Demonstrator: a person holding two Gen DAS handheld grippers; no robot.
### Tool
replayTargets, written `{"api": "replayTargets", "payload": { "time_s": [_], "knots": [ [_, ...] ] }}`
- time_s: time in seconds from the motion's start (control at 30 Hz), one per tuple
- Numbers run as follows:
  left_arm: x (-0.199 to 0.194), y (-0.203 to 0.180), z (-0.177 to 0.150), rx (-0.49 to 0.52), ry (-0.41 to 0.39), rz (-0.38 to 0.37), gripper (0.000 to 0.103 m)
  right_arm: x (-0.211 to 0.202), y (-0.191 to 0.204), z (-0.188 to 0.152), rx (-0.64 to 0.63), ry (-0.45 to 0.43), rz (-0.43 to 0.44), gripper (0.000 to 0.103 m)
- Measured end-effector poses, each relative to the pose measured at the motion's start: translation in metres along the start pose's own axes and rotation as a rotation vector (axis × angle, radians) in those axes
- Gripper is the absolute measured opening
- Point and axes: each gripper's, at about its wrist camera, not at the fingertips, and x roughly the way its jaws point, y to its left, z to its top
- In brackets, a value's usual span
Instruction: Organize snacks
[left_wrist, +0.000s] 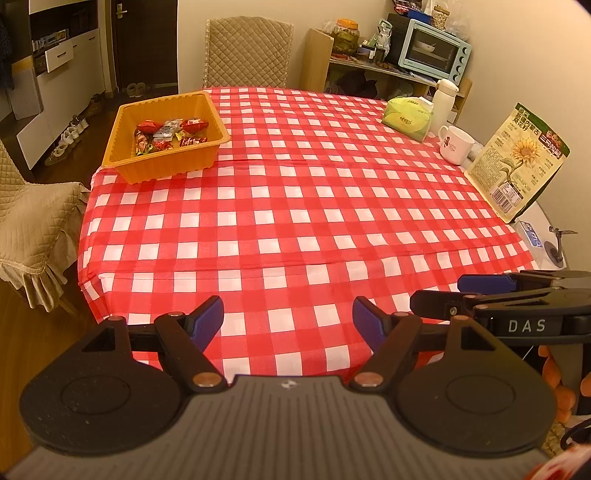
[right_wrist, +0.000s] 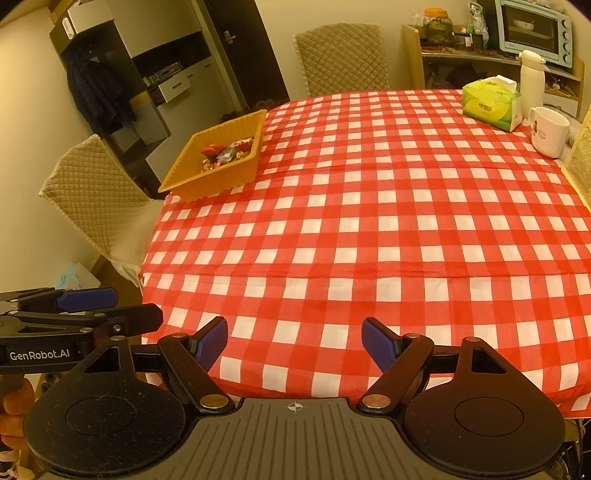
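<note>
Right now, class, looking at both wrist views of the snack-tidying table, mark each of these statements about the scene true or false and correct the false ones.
1. The wrapped snacks lie inside the orange tray. True.
2. The left gripper is shut on a snack. False: it is open and holds nothing.
3. The white mug stands near the green tissue pack. True.
4. The tablecloth is blue and striped. False: it is red and white checked.
5. The right gripper is open above the near table edge. True.
6. The sunflower seed bag lies flat inside the tray. False: it stands propped up on the opposite side of the table from the tray.
</note>
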Motion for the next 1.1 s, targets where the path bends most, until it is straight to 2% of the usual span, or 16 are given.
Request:
{"api": "replayTargets", "payload": {
  "time_s": [1.1],
  "knots": [
    [-0.0012, 0.0044, 0.0018, -0.006, -0.001, 0.002, 0.075, 0.0009, 0.0017, -0.0003, -0.01, 0.004, 0.006, 0.079]
  ]
}}
